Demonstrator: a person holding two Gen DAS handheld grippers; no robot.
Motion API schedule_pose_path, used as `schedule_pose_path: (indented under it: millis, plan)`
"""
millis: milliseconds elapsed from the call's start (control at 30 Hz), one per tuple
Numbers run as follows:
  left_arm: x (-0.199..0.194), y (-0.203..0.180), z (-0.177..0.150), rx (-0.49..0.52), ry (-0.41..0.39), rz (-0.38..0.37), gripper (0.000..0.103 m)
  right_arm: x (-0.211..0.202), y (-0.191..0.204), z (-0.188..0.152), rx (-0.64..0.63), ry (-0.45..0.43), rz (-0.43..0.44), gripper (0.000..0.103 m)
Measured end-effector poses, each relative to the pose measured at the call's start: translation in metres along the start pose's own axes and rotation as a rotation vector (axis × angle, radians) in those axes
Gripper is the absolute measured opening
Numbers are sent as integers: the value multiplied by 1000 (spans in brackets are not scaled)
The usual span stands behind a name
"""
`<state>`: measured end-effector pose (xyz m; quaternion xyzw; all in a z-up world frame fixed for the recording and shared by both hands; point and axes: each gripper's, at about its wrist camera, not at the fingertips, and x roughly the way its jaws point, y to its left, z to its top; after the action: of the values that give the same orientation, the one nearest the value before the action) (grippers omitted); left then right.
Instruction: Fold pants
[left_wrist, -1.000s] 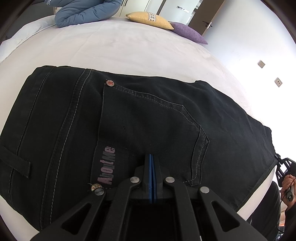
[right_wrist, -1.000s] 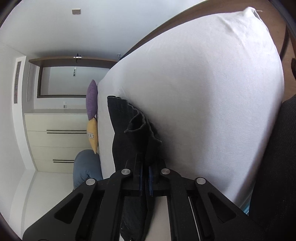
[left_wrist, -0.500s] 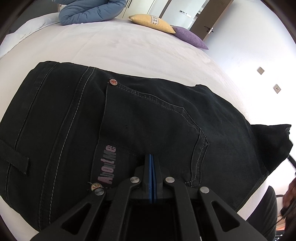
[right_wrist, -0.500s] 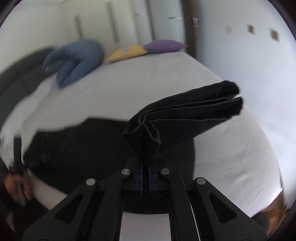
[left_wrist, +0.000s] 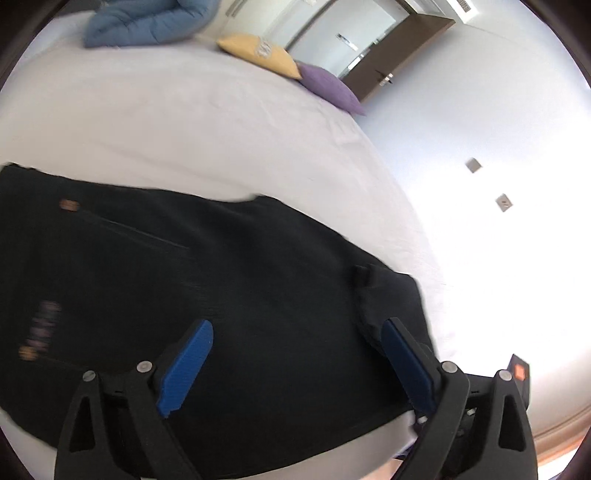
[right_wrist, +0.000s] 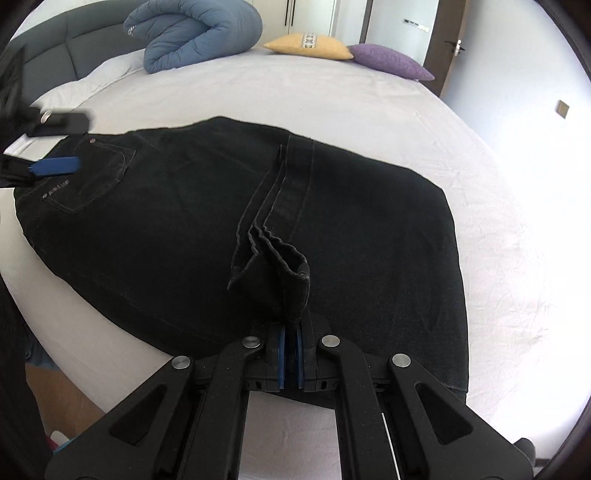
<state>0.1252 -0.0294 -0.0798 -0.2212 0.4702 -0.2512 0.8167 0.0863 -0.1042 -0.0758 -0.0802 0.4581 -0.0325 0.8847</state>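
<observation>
In the left wrist view, the left claw (left_wrist: 295, 354) is hovering with its blue pads (left_wrist: 186, 365) spread wide apart, gripping nothing. The black pants (left_wrist: 221, 280) are lying flat on the white bed (left_wrist: 184, 122) directly under and ahead of it, blurred.

In the right wrist view, the right claw (right_wrist: 290, 341) is pinching the bunched hem of the pants (right_wrist: 288, 273) between its closed pads. The cloth is folded over on itself, spreading ahead of the claw across the bed (right_wrist: 295, 96). The left claw (right_wrist: 55, 147) is showing at the far waist end, above the back pocket (right_wrist: 92, 177).
</observation>
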Motion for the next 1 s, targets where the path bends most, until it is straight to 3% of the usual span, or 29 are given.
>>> schedule_pose_path:
  millis: [233,400,467,500,533,567,600,633,800,1000]
  plan:
    - [80,-25,4,-101,244,-54,95,-4,6,6,-44,-53,-47,3]
    - [99,-37,9,-84,275,-45,99,-15,15,4,-104,-78,-76,3]
    - [103,-36,15,-84,276,-37,95,-20,20,3,-124,-85,-76,3]
    - [102,-39,15,-79,280,-27,84,-22,21,2,-133,-88,-74,3]
    - [104,-39,17,-68,289,-13,64,-24,23,1,-140,-90,-73,3]
    - [106,-38,19,-54,303,4,52,-27,24,1,-148,-95,-73,3]
    - [108,-37,21,-42,321,10,29,-31,23,0,-156,-100,-74,3]
    - [111,-35,25,-31,340,5,22,-35,24,1,-162,-106,-74,3]
    - [93,-31,37,71,342,27,14,-46,39,3,-210,-125,-58,3]
    - [65,-7,57,162,332,94,13,-49,73,7,-303,-140,-6,3]
